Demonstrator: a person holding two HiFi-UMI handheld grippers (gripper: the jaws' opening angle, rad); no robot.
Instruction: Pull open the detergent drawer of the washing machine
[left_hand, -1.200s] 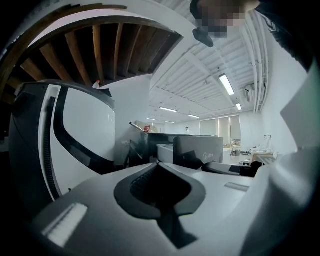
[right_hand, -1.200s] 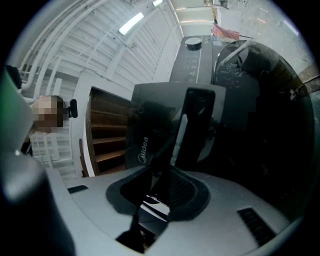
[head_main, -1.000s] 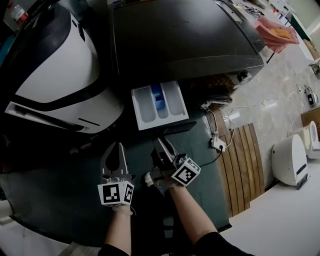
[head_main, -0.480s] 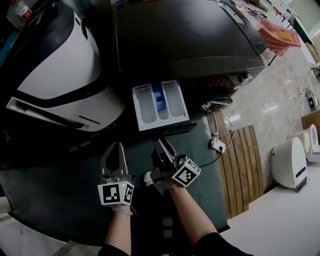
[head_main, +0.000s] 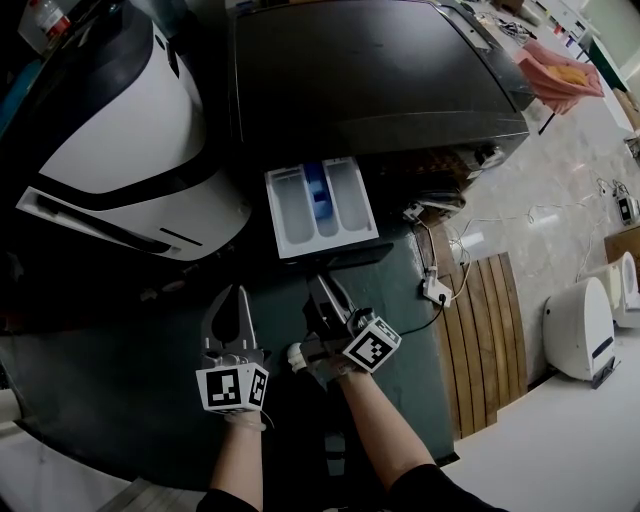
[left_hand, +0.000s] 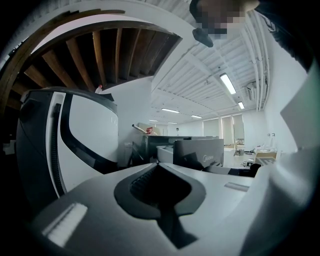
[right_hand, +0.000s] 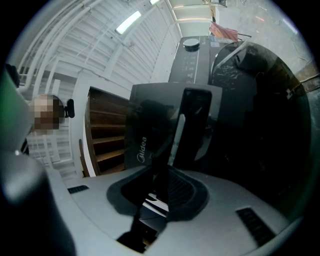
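Standing open on the near side of the washing machine, the detergent drawer lies just beyond the right gripper, whose jaws are slightly apart on nothing. The left gripper, to its left, has its jaws together. Judged risk: a further tug or stray knock could strain the extended drawer or pull it off its runners.

You are looking down at a pale, glossy floor with a dark green mat lying over its left part. A dark washing machine is standing on the mat, just beside a white-and-black appliance. A slatted wooden panel is lying along the mat's right edge, with a white power strip resting at their border. A rounded white unit is sitting further right
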